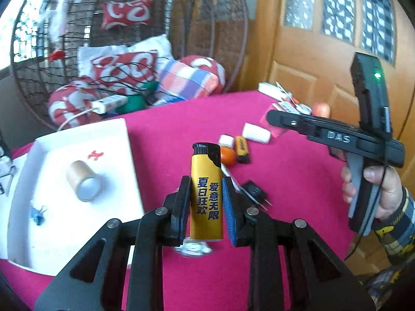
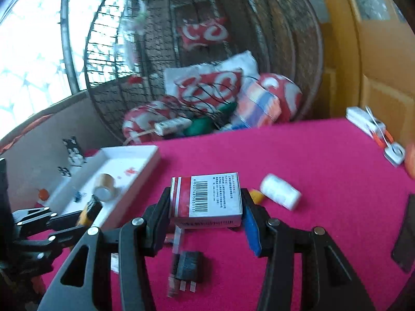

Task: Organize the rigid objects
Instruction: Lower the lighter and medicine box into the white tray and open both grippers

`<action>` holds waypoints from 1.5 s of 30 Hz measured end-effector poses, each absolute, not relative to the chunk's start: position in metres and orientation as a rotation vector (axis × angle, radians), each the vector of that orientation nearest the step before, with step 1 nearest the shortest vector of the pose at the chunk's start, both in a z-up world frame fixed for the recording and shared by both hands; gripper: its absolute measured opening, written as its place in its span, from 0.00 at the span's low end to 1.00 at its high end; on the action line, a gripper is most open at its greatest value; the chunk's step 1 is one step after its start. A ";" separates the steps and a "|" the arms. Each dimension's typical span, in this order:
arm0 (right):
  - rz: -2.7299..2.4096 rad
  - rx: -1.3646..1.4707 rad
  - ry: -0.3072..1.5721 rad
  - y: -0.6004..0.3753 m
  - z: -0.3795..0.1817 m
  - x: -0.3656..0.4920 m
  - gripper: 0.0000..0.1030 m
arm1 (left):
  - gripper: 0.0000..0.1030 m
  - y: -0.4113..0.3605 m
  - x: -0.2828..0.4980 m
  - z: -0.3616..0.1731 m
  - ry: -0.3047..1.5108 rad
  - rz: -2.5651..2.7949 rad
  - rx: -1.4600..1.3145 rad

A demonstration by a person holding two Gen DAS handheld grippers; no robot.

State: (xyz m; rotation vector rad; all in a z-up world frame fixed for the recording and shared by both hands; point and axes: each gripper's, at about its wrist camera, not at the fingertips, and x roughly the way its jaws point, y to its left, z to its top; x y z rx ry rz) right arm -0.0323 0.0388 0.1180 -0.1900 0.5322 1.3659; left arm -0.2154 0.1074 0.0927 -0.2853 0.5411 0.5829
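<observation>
Left gripper: jaws closed most of the way, pads pressed on both flanks of a yellow lighter with a black cap and dark printed characters. Lighter stands upright between the pads, clear of the magenta tablecloth; its base hangs over a small clear object lying blurred on the cloth.

Right gripper: jaws partly open, clamped on the two short sides of a red-and-white box, barcode face up. Box is held level, raised above the cloth. Directly under it lies a black plug adapter, prongs toward the camera.

White tray sits at the left edge of the table. Inside: a gold-coloured cylinder on its side, a small red piece and a small blue piece, both too small to identify.

Loose on the cloth beyond the lighter: an orange ball, touching a second lighter, orange and black; a white roll just past them.

From the left wrist view, the person's right hand grips the handle of the other gripper unit, green indicator lit.

Background: wicker hanging chair with red-and-white cushions; wooden door at right
</observation>
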 end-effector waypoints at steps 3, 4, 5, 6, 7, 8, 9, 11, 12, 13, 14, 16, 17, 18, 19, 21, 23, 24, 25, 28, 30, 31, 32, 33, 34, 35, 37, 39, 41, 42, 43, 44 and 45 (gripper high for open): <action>1.401 -0.217 0.498 0.050 0.126 -0.046 0.48 | 0.23 0.120 -0.235 0.097 0.505 0.645 -0.310; 1.410 -0.225 0.485 0.053 0.129 -0.051 0.49 | 0.23 0.125 -0.242 0.098 0.495 0.665 -0.317; 1.418 -0.230 0.479 0.055 0.131 -0.054 0.48 | 0.23 0.129 -0.249 0.099 0.488 0.683 -0.324; 1.426 -0.233 0.476 0.058 0.132 -0.058 0.48 | 0.23 0.135 -0.258 0.099 0.482 0.706 -0.333; 1.436 -0.238 0.472 0.062 0.134 -0.062 0.48 | 0.23 0.138 -0.263 0.099 0.477 0.724 -0.338; 1.446 -0.245 0.468 0.065 0.136 -0.066 0.48 | 0.23 0.142 -0.271 0.100 0.472 0.747 -0.345; 1.453 -0.251 0.463 0.067 0.137 -0.069 0.48 | 0.23 0.146 -0.278 0.100 0.467 0.770 -0.353; 1.473 -0.271 0.448 0.074 0.141 -0.078 0.48 | 0.23 0.155 -0.291 0.099 0.458 0.827 -0.365; 1.485 -0.282 0.442 0.078 0.143 -0.083 0.48 | 0.23 0.160 -0.298 0.099 0.457 0.864 -0.364; 1.498 -0.295 0.439 0.084 0.144 -0.089 0.48 | 0.23 0.164 -0.303 0.098 0.456 0.885 -0.365; 1.514 -0.305 0.442 0.091 0.145 -0.094 0.48 | 0.23 0.169 -0.308 0.097 0.454 0.902 -0.371; 1.539 -0.323 0.462 0.105 0.145 -0.102 0.49 | 0.23 0.178 -0.316 0.096 0.446 0.924 -0.394; 1.552 -0.328 0.474 0.112 0.144 -0.105 0.49 | 0.23 0.183 -0.319 0.096 0.443 0.937 -0.400; 1.571 -0.338 0.490 0.123 0.144 -0.110 0.49 | 0.23 0.189 -0.321 0.095 0.444 0.957 -0.403; 1.582 -0.345 0.498 0.130 0.143 -0.115 0.49 | 0.23 0.194 -0.322 0.094 0.445 0.972 -0.403; 1.604 -0.368 0.510 0.145 0.142 -0.126 0.49 | 0.23 0.205 -0.325 0.092 0.440 0.994 -0.420; 1.619 -0.393 0.528 0.163 0.139 -0.137 0.49 | 0.23 0.219 -0.330 0.090 0.426 1.011 -0.461; 1.624 -0.403 0.543 0.173 0.137 -0.141 0.49 | 0.23 0.225 -0.332 0.089 0.424 1.028 -0.475; 1.625 -0.415 0.566 0.186 0.132 -0.147 0.49 | 0.23 0.230 -0.331 0.089 0.425 1.039 -0.476; 1.610 -0.441 0.603 0.212 0.118 -0.155 0.49 | 0.23 0.243 -0.333 0.085 0.419 1.066 -0.495; 1.593 -0.452 0.639 0.227 0.109 -0.158 0.49 | 0.23 0.249 -0.334 0.082 0.417 1.079 -0.510; 1.579 -0.458 0.666 0.236 0.102 -0.158 0.49 | 0.23 0.251 -0.335 0.080 0.416 1.082 -0.522; 1.572 -0.463 0.685 0.241 0.097 -0.158 0.49 | 0.23 0.254 -0.336 0.077 0.416 1.081 -0.540; 1.566 -0.467 0.695 0.245 0.094 -0.159 0.49 | 0.23 0.258 -0.339 0.072 0.417 1.077 -0.567; 1.559 -0.476 0.711 0.249 0.088 -0.160 0.49 | 0.23 0.261 -0.340 0.069 0.419 1.080 -0.582; 1.553 -0.485 0.716 0.253 0.085 -0.162 0.49 | 0.23 0.263 -0.340 0.066 0.427 1.080 -0.590; 1.541 -0.507 0.718 0.258 0.078 -0.166 0.49 | 0.23 0.265 -0.339 0.059 0.444 1.075 -0.603; 1.523 -0.524 0.716 0.262 0.072 -0.169 0.49 | 0.23 0.265 -0.337 0.054 0.457 1.070 -0.604; 1.510 -0.533 0.713 0.264 0.068 -0.170 0.49 | 0.23 0.265 -0.337 0.052 0.459 1.071 -0.599; 1.507 -0.534 0.715 0.265 0.067 -0.170 0.49 | 0.23 0.265 -0.338 0.051 0.458 1.072 -0.600; 1.507 -0.536 0.720 0.267 0.066 -0.170 0.49 | 0.23 0.266 -0.338 0.051 0.456 1.073 -0.600; 1.504 -0.537 0.719 0.268 0.066 -0.171 0.49 | 0.23 0.267 -0.339 0.051 0.455 1.075 -0.602; 1.504 -0.538 0.718 0.269 0.066 -0.171 0.49 | 0.23 0.267 -0.339 0.050 0.455 1.076 -0.603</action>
